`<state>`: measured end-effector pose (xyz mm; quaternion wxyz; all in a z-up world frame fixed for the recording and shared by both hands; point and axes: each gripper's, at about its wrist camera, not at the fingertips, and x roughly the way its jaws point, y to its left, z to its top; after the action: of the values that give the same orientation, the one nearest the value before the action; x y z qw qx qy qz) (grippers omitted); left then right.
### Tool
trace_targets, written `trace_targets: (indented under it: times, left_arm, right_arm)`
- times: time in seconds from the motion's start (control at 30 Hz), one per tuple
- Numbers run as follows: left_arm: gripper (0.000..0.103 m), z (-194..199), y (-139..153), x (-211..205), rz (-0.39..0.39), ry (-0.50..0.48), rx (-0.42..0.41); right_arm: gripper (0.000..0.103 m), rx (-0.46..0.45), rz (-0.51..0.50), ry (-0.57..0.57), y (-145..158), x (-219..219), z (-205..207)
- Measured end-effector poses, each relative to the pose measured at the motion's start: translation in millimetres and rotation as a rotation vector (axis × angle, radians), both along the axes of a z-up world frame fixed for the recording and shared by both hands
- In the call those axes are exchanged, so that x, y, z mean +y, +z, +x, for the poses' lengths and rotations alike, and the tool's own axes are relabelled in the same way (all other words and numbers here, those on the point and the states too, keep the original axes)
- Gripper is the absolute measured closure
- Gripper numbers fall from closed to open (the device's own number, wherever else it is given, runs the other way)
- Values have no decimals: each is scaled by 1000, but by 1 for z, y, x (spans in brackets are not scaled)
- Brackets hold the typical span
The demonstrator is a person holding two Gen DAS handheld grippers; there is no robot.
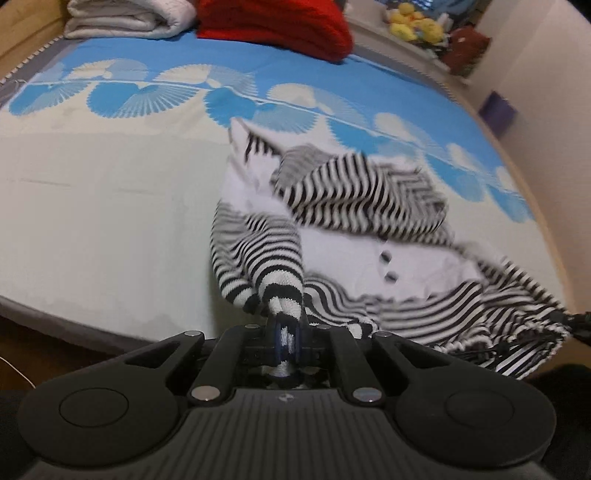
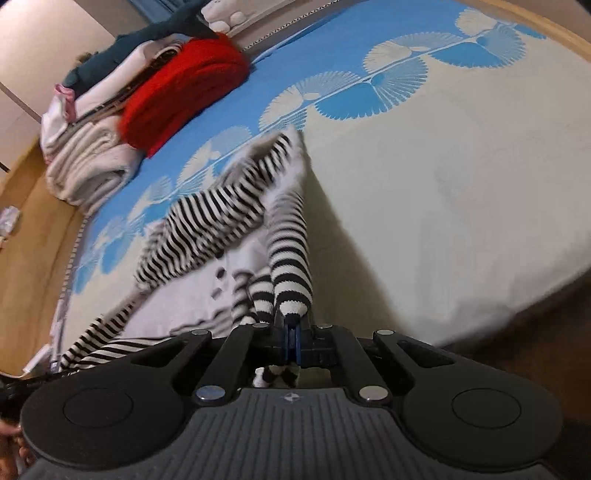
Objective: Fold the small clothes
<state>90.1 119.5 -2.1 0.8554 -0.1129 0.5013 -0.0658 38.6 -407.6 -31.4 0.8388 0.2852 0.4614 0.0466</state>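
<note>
A small black-and-white striped garment with a white front panel and dark buttons lies crumpled on the bed; it also shows in the right wrist view. My left gripper is shut on a striped edge of the garment near the bed's front edge. My right gripper is shut on another striped edge of it. In the left wrist view the right gripper's dark tip shows at the far right, at the garment's other corner. The cloth is blurred.
The bed has a cream sheet with a blue fan pattern. A folded red blanket and white folded bedding lie at the far end, also in the right wrist view. Yellow plush toys sit on a shelf.
</note>
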Motion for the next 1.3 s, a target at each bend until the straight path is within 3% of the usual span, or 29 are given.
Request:
trace_targets:
  times: [0.1,0.2,0.37,0.43,0.47,0.5,0.53,0.57,0.63,0.7,0.73,0.77,0.8,0.83,0.93,1.03,1.13,1.3]
  left_arm:
    - [96,-3,6,9,-33,-16,13]
    - [96,24,3,16,-35,-7,11]
    - [96,127,-19,45,-89,110,20]
    - [92,180,-36,59,-181,166,28]
    - [83,204,-45,69,-231,220,36]
    - [70,221,-51,79,-252,288,44]
    - [65,232,-54,88,-275,352,42]
    - [59,238,-54,93,-300,369,17]
    - [58,236,-55,92,-317,332,-73]
    - [58,225,-70,81,-271,252,-126]
    - [58,223,-80,73,-233,213,-92]
    - [60,227,-88,63,-168,190,-6]
    - [60,227,-87,55,-135,155,-16]
    - [58,227,-82,45,-98,93,-77]
    - [49,231,-80,22,55,-47,-155]
    - [49,236,-95,13,144,-61,-111]
    - [49,239,-102,14,211,-66,-141]
    - [50,261,-119,18,255,-24,-119]
  right_arm:
    - [100,4,68,-29,9,-12,-25]
    - [100,0,94,-31,15,-8,-24]
    - [100,-50,84,-13,21,11,60]
    - [100,-79,94,-24,19,17,115]
    - [98,-97,104,-37,16,18,140]
    - [93,-124,110,-49,12,18,167]
    - [81,-138,97,-80,5,18,193]
    - [69,-133,73,-122,-2,18,213]
    - [63,-139,-3,-185,-14,21,232]
    - [63,-172,-38,-163,-26,27,231]
    - [62,-193,-57,-106,-35,34,227]
    - [62,-193,-77,-53,-43,41,223]
    - [62,-163,-104,3,-50,49,222]
    - [62,-143,-144,58,-54,58,223]
    - [56,-237,-306,186,-53,84,221]
    - [55,-262,-382,269,-60,101,224]
    - [53,-250,-411,313,-65,110,225]
    - [52,-285,-487,336,-71,120,237]
